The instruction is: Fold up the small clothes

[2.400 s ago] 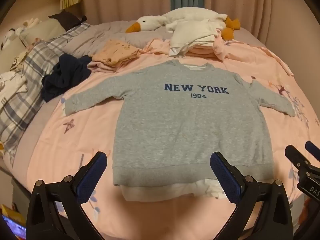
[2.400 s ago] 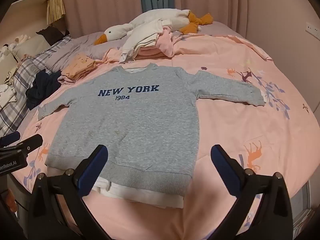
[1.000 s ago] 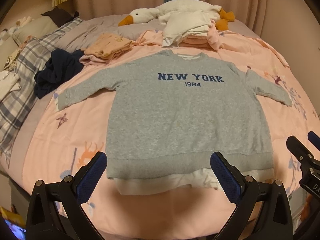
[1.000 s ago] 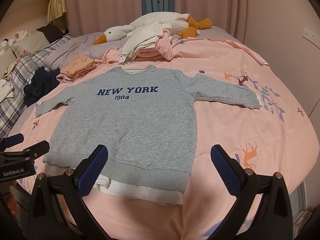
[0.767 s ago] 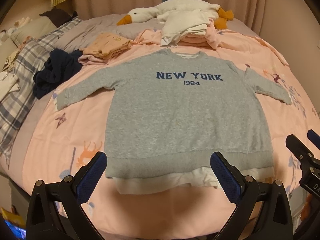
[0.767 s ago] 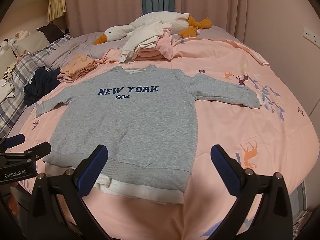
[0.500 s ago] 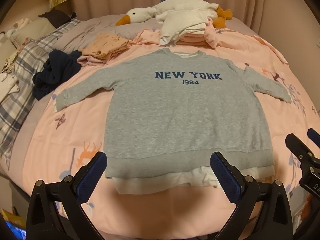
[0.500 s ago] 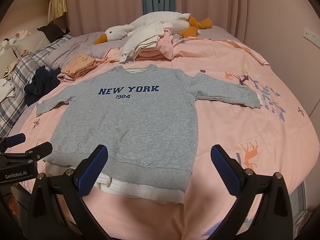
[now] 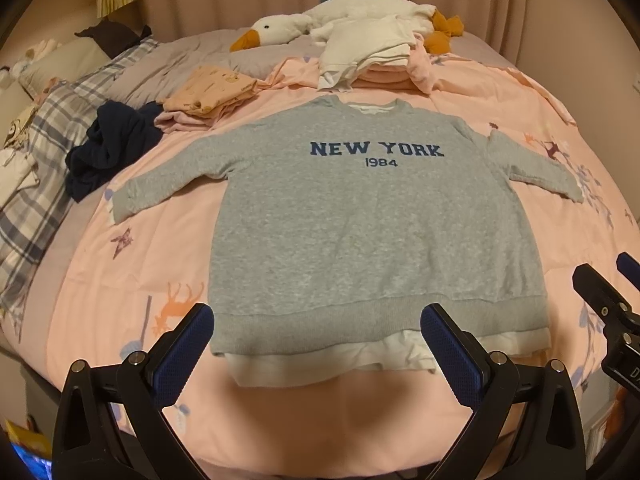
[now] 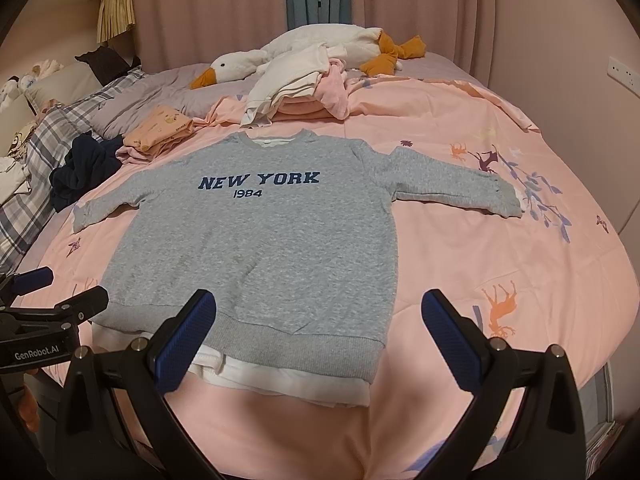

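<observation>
A grey sweatshirt (image 9: 360,232) printed "NEW YORK 1984" lies flat and face up on a pink quilt (image 9: 132,280), both sleeves spread out to the sides and a white hem showing below its ribbed band at the quilt's near edge. The left gripper (image 9: 316,344) hangs over that near edge with its blue-padded fingers (image 9: 184,354) spread wide, touching nothing. Part of the right gripper (image 9: 612,312) shows at the quilt's right edge. Toward the far edge sit a folded peach garment (image 9: 208,92), a stack of white and pink clothes (image 9: 372,60) and a plush goose (image 9: 280,32). A crumpled navy garment (image 9: 104,148) lies at the left edge beside a plaid blanket (image 9: 36,184).
</observation>
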